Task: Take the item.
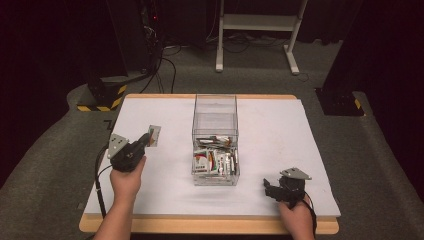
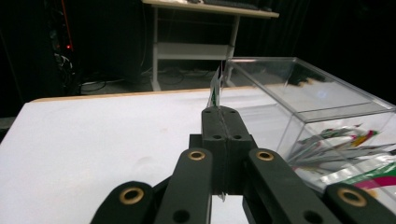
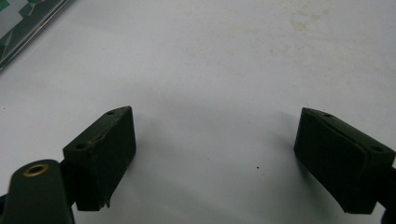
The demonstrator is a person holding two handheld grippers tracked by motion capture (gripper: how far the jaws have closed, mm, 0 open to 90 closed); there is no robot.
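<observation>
High view: my left gripper (image 1: 148,139) at left-centre of frame, jaws clamped on small flat packet (image 1: 154,135), held above white counter (image 1: 280,130), well left of clear box (image 1: 215,140). Box sits mid-frame, more packets (image 1: 215,160) piled in its near end. My right gripper (image 1: 272,188) lower right, low over counter.

Left gripper view: jaws pressed together centre frame, packet (image 2: 215,89) standing edge-on above tips; clear box (image 2: 327,116) at right.

Right gripper view: jaws spread wide, bare counter (image 3: 210,60) between; box corner (image 3: 23,23) at upper left.
</observation>
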